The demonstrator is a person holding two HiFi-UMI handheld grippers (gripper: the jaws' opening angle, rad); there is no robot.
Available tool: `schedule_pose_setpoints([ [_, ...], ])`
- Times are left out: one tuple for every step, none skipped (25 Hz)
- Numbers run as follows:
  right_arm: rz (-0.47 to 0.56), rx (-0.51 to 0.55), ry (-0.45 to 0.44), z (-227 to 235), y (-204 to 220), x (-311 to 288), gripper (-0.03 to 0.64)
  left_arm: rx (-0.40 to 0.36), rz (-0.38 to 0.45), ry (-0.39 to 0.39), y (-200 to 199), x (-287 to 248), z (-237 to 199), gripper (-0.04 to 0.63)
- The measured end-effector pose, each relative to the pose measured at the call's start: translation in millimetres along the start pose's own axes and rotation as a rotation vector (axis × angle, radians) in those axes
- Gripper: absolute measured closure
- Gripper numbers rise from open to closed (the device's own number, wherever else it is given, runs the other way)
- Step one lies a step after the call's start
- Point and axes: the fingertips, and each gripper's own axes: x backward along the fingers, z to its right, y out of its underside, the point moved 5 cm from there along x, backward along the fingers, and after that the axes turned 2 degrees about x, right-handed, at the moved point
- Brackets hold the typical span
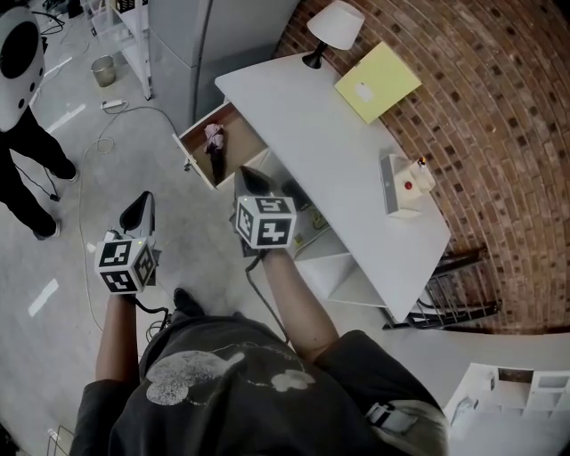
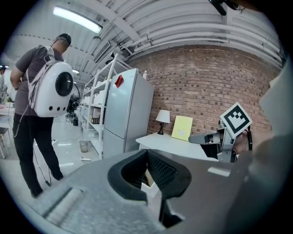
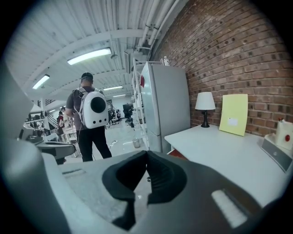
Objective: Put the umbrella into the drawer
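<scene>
The small pink folded umbrella (image 1: pixel 214 137) lies inside the open wooden drawer (image 1: pixel 198 158) at the white desk's left end. My right gripper (image 1: pixel 248 179) hovers just in front of the drawer, its dark jaws pressed together with nothing between them; the right gripper view shows the same closed tips (image 3: pixel 146 153). My left gripper (image 1: pixel 141 204) hangs over the floor, left of and nearer than the drawer, also shut and empty (image 2: pixel 146 153). The umbrella does not show in either gripper view.
On the white desk (image 1: pixel 329 151) stand a lamp (image 1: pixel 334 27), a yellow folder (image 1: pixel 378 81) and a small white box (image 1: pixel 405 185). A grey fridge (image 1: pixel 209 44) stands behind the drawer. A person with a white backpack (image 1: pixel 20 53) stands at far left; cables (image 1: pixel 89 178) cross the floor.
</scene>
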Motion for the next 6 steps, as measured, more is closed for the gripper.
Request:
schedule_pose_setpoints([
  [-0.001,0.002,-0.005,3.7,2.3,4.8,0.612,-0.003,0.0,-0.002,0.8,0.8,6.3,0.584],
  [-0.003,0.002,-0.009,7.5,4.6,9.2,0.612,-0.005,0.0,-0.003,1.4,1.7,12.1,0.584],
  [-0.005,0.002,-0.013,11.1,6.7,13.3,0.612,-0.007,-0.001,-0.004,1.9,2.6,17.3,0.584],
  [-0.006,0.002,-0.016,14.4,8.6,17.0,0.612,-0.009,-0.001,-0.006,2.2,3.6,22.0,0.584],
  [-0.007,0.001,-0.019,17.6,10.2,20.5,0.612,-0.011,-0.002,-0.008,2.5,4.5,26.4,0.584],
  [-0.008,0.0,-0.022,20.7,11.9,23.9,0.612,-0.013,-0.002,-0.01,2.7,5.3,30.6,0.584],
])
